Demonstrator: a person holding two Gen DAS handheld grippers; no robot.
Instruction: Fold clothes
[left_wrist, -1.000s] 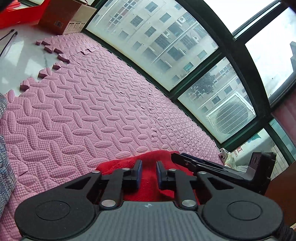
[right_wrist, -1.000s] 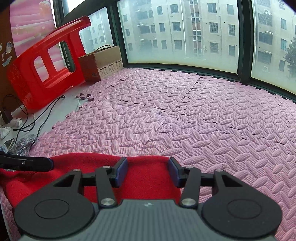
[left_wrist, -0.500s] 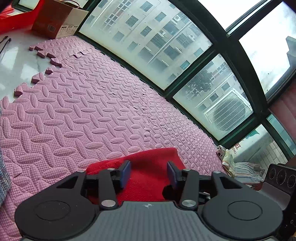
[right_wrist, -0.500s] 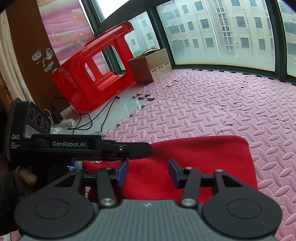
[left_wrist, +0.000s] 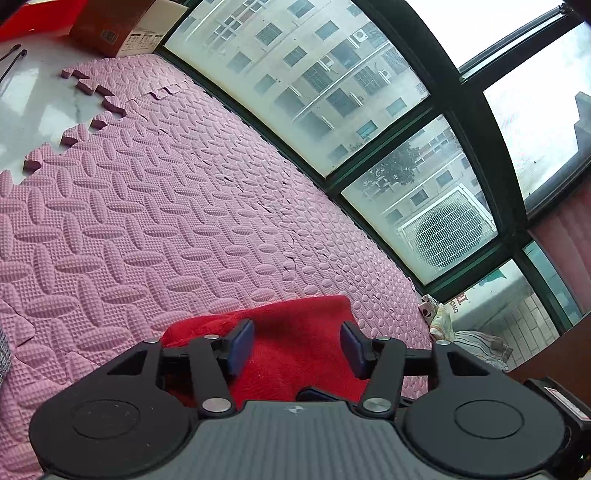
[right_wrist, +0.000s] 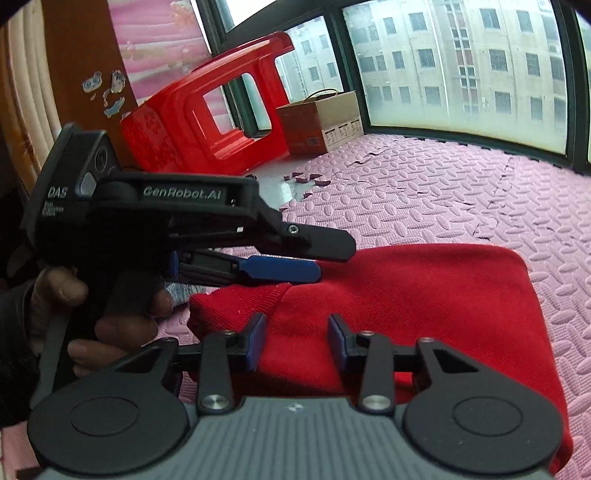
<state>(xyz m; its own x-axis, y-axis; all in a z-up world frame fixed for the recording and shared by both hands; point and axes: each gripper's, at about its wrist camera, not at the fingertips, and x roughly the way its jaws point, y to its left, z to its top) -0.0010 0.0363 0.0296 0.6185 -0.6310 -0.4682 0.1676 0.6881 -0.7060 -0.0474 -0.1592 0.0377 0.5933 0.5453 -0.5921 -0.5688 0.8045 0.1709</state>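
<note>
underfoot, the pink foam mat (right_wrist: 461, 206) fills most of both views, its puzzle tiles running up to the dark-framed window (left_wrist: 369, 92), with bare pale floor beyond its jagged edge. on the mat lies the red garment (right_wrist: 424, 306) — folded into a thick, roughly rectangular pad, one flap lying over its near left corner. a red plastic stool (right_wrist: 207, 122) lies tipped on its side by the wall, and a cardboard box (right_wrist: 321, 123) sits just beside it on the bare floor.

the left gripper (left_wrist: 297, 345) hovers over the garment's near part with its jaws spread wide, nothing between the blue pads; in the right wrist view it (right_wrist: 303, 258) is seen from the side, a gloved hand (right_wrist: 92, 306) wrapped around its handle. the right gripper (right_wrist: 297, 341) also sits above the red cloth, jaws parted — holding nothing. a bit of grey knit fabric (right_wrist: 181, 291) peeks out beside the garment, under the left gripper.
</note>
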